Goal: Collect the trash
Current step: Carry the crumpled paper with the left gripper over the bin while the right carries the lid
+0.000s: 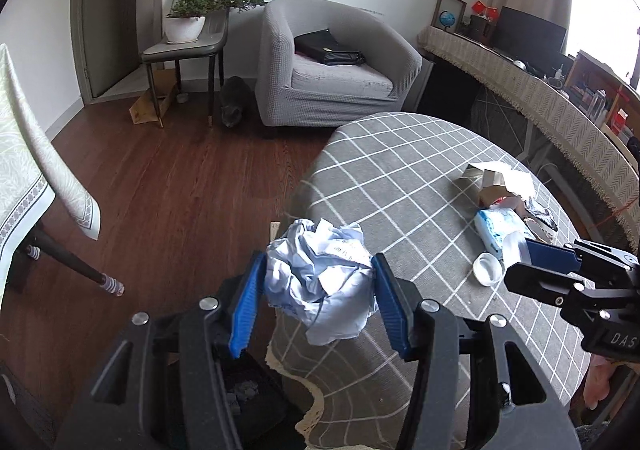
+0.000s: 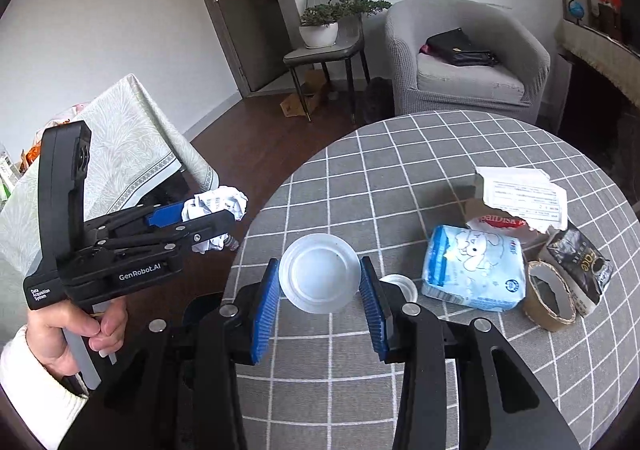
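Already you carry two pieces: your left gripper (image 1: pixel 318 290) clamps the one crumpled pale-blue paper ball (image 1: pixel 320 278) just off the round grey checked tablecloth's (image 2: pixel 440 153) near edge, and your right gripper (image 2: pixel 320 300) pinches the one translucent plastic lid (image 2: pixel 318 272) over it. Still on that cloth, from near to far, you have one white cap (image 2: pixel 400 284), one blue tissue pack (image 2: pixel 476 274), one brown tape roll (image 2: pixel 550 298), one black sachet (image 2: pixel 580 262) and torn white packaging (image 2: pixel 524 197).

I see bare wooden floor (image 1: pixel 168 185) left of the surface (image 1: pixel 400 169); tissue pack (image 2: pixel 474 270) and tape roll (image 2: pixel 550 298) crowd its right.
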Action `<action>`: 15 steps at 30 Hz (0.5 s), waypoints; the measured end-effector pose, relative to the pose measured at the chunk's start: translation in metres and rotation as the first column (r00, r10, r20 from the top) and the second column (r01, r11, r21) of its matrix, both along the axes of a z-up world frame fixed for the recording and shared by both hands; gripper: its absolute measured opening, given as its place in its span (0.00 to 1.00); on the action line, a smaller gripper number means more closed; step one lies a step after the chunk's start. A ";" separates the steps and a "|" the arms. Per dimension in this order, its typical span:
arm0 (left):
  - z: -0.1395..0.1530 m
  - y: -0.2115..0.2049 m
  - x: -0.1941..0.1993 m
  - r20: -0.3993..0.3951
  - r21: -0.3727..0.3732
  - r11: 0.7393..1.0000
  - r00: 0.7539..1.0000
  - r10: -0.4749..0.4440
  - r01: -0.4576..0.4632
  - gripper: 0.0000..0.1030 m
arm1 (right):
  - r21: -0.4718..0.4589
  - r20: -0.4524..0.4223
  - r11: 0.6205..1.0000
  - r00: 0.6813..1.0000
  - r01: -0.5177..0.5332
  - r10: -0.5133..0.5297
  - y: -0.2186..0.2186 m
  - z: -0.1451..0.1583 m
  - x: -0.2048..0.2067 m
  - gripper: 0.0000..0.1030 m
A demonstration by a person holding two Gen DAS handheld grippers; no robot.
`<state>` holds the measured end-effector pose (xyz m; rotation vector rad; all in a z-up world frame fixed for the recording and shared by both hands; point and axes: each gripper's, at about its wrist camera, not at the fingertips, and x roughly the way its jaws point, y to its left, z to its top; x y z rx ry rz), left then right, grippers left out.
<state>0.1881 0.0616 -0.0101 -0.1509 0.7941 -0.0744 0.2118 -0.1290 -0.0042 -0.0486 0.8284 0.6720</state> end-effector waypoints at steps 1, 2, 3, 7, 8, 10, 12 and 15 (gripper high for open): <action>-0.001 0.006 -0.003 -0.003 0.000 1.000 1.000 0.010 -0.010 0.54 | 0.004 0.000 1.000 1.000 -0.006 0.006 0.003 0.001 -0.001 0.39; -0.003 0.011 -0.005 -0.006 0.001 1.000 1.000 0.018 -0.018 0.54 | 0.010 -0.002 1.000 1.000 -0.013 0.013 0.008 0.002 -0.002 0.39; -0.006 0.017 -0.008 -0.011 0.005 1.000 1.000 0.029 -0.029 0.54 | 0.013 -0.003 1.000 1.000 -0.019 0.019 0.012 0.002 -0.004 0.39; -0.022 0.040 -0.016 -0.051 0.013 0.998 0.997 0.063 -0.062 0.54 | 0.019 -0.001 0.999 0.999 -0.051 0.051 0.034 0.006 -0.007 0.39; -0.026 0.044 -0.018 -0.062 0.022 0.998 0.996 0.068 -0.067 0.54 | 0.019 0.000 0.998 0.998 -0.060 0.060 0.039 0.006 -0.008 0.39; -0.036 0.052 -0.023 -0.085 0.035 0.997 0.993 0.076 -0.073 0.54 | 0.018 0.001 0.997 0.997 -0.077 0.077 0.050 0.007 -0.011 0.39; -0.049 0.062 -0.028 -0.118 0.048 0.996 0.989 0.084 -0.079 0.54 | 0.023 -0.003 0.995 0.996 -0.094 0.094 0.061 0.007 -0.012 0.39; -0.068 0.076 -0.037 -0.172 0.048 0.994 0.980 0.101 -0.094 0.54 | 0.022 -0.007 0.993 0.993 -0.118 0.118 0.076 0.005 -0.016 0.39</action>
